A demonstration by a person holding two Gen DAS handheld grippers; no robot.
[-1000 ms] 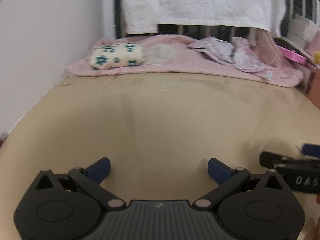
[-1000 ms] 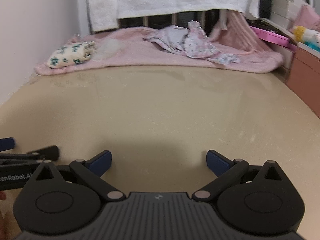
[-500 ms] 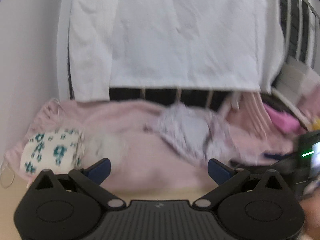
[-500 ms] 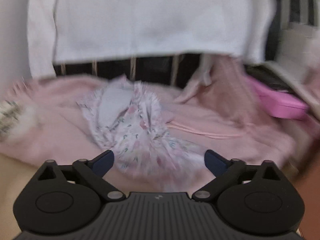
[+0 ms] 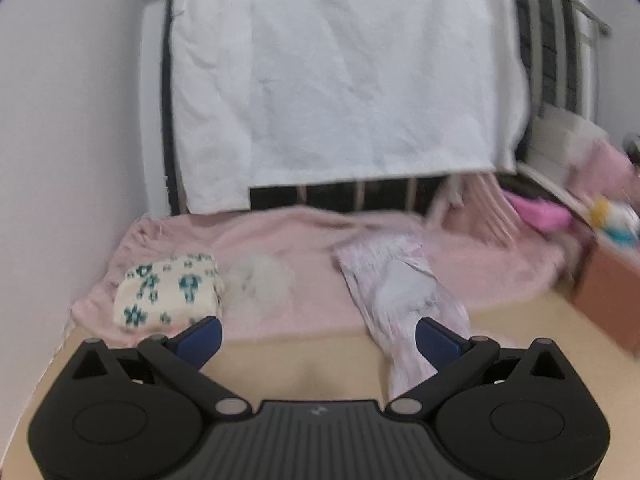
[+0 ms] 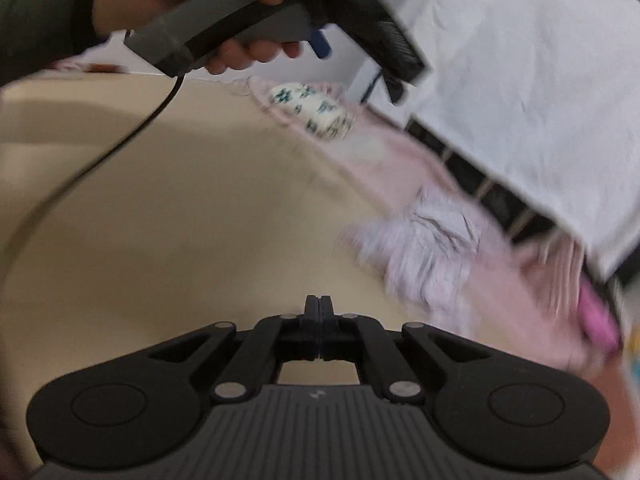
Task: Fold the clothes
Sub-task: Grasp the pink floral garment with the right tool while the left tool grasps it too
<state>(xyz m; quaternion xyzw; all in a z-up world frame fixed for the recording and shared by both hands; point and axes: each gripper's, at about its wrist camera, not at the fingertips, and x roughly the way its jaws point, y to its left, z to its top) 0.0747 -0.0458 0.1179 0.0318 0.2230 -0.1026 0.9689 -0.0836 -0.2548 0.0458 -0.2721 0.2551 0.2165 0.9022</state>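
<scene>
A pale floral garment (image 5: pixel 400 292) lies crumpled on the pink blanket (image 5: pixel 288 240), one end trailing onto the beige bed surface (image 5: pixel 304 364). My left gripper (image 5: pixel 318 338) is open and empty above that surface, its right finger close to the trailing end. In the right wrist view the garment (image 6: pixel 432 248) is blurred, to the right of my right gripper (image 6: pixel 319 304). That gripper is shut, with nothing visible between its pads. A folded cream cloth with teal flowers (image 5: pixel 168 292) rests at the blanket's left end.
A white towel (image 5: pixel 340 80) hangs over the bed rail behind the blanket. A pink box (image 5: pixel 540 212) and a brown box (image 5: pixel 608 304) stand at the right. A person's hand holds the left gripper's grey handle (image 6: pixel 224 36), its cable trailing over the bed.
The right gripper's jaws went from wide open to shut, and its view rolled and swung left. Both grippers moved from the bare beige surface toward the blanket. The garment now trails onto the beige surface.
</scene>
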